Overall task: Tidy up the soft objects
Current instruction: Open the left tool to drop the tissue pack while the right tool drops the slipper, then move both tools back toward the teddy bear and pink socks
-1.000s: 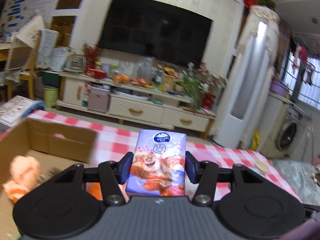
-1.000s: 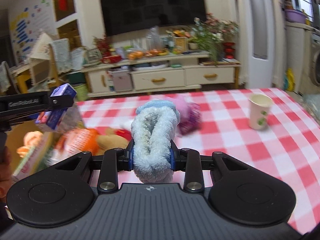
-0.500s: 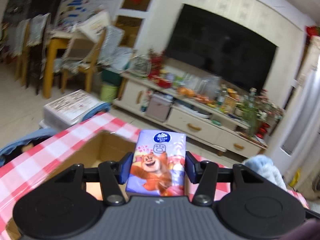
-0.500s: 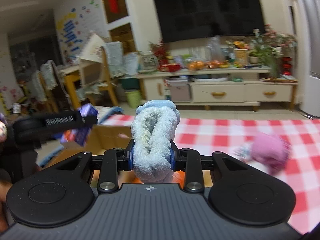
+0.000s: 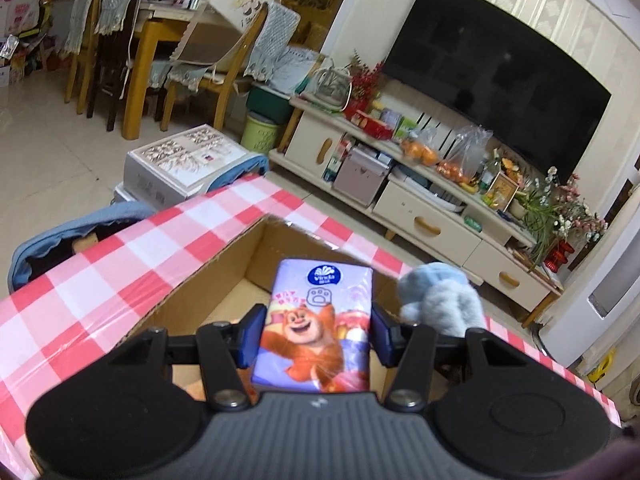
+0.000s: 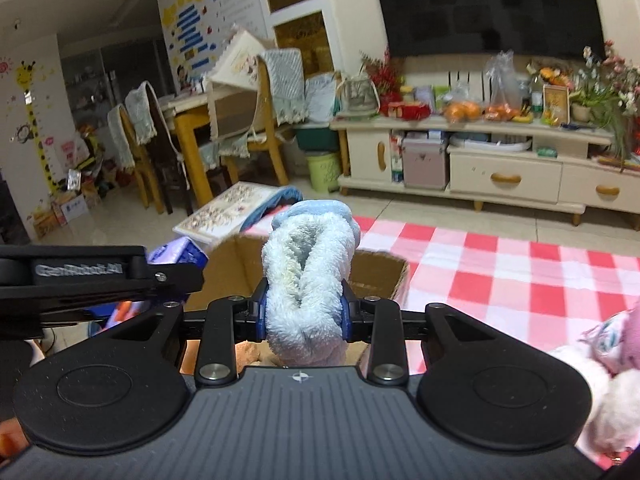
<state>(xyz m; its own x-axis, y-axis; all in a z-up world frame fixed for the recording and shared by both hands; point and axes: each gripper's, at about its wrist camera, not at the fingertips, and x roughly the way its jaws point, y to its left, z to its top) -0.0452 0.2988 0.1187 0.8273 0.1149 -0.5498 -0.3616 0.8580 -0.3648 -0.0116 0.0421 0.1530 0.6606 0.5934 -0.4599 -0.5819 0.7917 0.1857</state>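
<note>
My left gripper (image 5: 318,330) is shut on a purple tissue pack (image 5: 318,324) printed with a cartoon bear, held over the open cardboard box (image 5: 224,264). My right gripper (image 6: 304,314) has a fluffy pale-blue slipper (image 6: 308,276) between its pads; its jaws are opening, and the pads still touch the slipper's sides. The slipper hangs above the box's far corner (image 6: 376,276). From the left wrist view the slipper (image 5: 438,298) shows just right of the pack. The left gripper (image 6: 100,276) with the pack (image 6: 178,252) appears at the left of the right wrist view.
The box sits on a red-and-white checked tablecloth (image 6: 520,280). Pink and white plush things (image 6: 608,360) lie on the cloth at the right. Beyond the table are a TV cabinet (image 6: 500,172), yellow chairs (image 5: 132,60) and a white box on the floor (image 5: 180,160).
Both grippers have swung left, from the middle of the table to over the cardboard box. The plush toys and the paper cup have slid out of view. The right jaws stand slightly wider.
</note>
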